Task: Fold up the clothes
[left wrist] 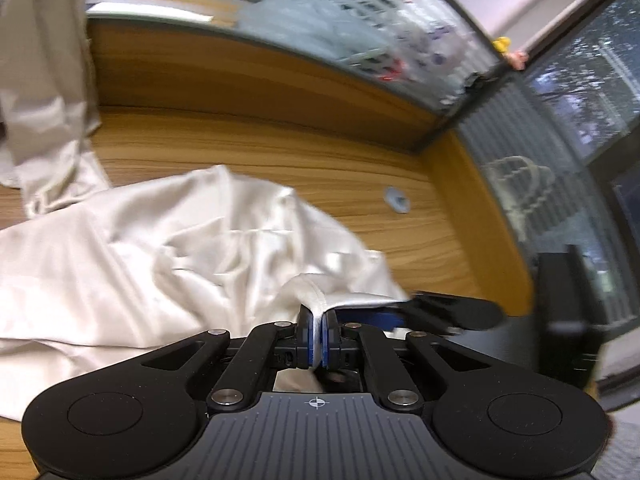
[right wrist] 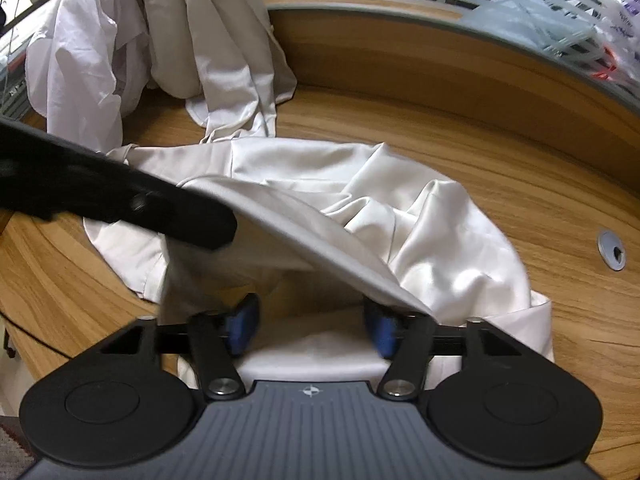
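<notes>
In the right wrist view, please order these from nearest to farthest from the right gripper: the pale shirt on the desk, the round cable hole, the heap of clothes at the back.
1. The pale shirt, lying right at the right gripper, its edge over the open jaws.
2. The round cable hole, on the desk at the right.
3. The heap of clothes, at the back left.

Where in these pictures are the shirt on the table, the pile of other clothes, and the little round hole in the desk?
Shirt (right wrist: 360, 200): right wrist view, on its crumpled middle.
Pile (right wrist: 180, 40): right wrist view, on a hanging fold.
Hole (right wrist: 611, 251): right wrist view, on its grey ring.
</notes>
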`<state>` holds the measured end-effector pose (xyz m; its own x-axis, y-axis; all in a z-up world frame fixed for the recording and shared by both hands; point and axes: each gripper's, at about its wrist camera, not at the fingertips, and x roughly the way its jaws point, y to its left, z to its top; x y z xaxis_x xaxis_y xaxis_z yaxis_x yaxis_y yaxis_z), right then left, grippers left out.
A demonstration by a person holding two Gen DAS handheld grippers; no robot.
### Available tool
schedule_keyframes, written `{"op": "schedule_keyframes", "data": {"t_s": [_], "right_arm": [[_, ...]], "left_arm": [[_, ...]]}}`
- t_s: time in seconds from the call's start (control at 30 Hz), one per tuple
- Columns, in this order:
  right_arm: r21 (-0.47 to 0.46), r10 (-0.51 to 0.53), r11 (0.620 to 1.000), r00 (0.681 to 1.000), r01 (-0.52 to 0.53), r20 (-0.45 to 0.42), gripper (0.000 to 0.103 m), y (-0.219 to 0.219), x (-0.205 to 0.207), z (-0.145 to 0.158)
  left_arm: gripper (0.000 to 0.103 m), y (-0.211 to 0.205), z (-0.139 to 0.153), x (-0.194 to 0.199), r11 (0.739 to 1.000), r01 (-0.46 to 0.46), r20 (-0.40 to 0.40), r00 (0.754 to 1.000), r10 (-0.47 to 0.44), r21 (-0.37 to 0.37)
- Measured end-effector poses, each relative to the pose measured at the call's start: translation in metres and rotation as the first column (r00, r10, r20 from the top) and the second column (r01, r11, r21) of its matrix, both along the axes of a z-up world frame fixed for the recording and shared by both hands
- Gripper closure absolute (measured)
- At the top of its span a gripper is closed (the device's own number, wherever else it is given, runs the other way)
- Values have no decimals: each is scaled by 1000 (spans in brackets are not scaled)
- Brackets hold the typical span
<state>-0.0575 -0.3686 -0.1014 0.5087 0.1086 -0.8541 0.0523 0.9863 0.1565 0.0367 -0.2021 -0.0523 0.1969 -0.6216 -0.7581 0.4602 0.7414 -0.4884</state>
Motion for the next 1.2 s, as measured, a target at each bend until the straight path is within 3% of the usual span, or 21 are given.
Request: {"op": "schedule_keyframes", "data": {"t_s": [0.23, 0.4, 0.63, 0.77, 0.93, 1.07, 1.2], "right_arm": [[28, 13, 1000, 1000, -13, -16, 35, 0, -3, -4], [44, 15, 999, 1000, -14, -26, 36, 0, -4, -4], [68, 56, 996, 998, -56, 5, 53, 4, -4, -3], [59, 100, 993, 995, -100, 14, 57, 11, 1, -3], [36, 121, 992, 993, -121, 8, 57, 17, 7, 3], [58, 107, 993, 994, -107, 9, 57, 13, 2, 17], [65, 110, 992, 994, -111, 20, 57, 9, -11, 34]], "left_arm": [[94, 8, -22, 10, 997, -32, -1, 999, 32, 64], [75, 7, -20, 3, 994, -15, 76, 997, 7, 112], [73, 19, -12, 0, 995, -32, 91, 996, 24, 95], [73, 21, 0, -6, 997, -1, 139, 990, -11, 83], [73, 15, 21, -21, 984, 143, 237, 958, -164, 104], [74, 4, 25, -32, 952, 276, 279, 911, -303, 131], [74, -10, 15, -31, 918, 343, 276, 880, -387, 198]]}}
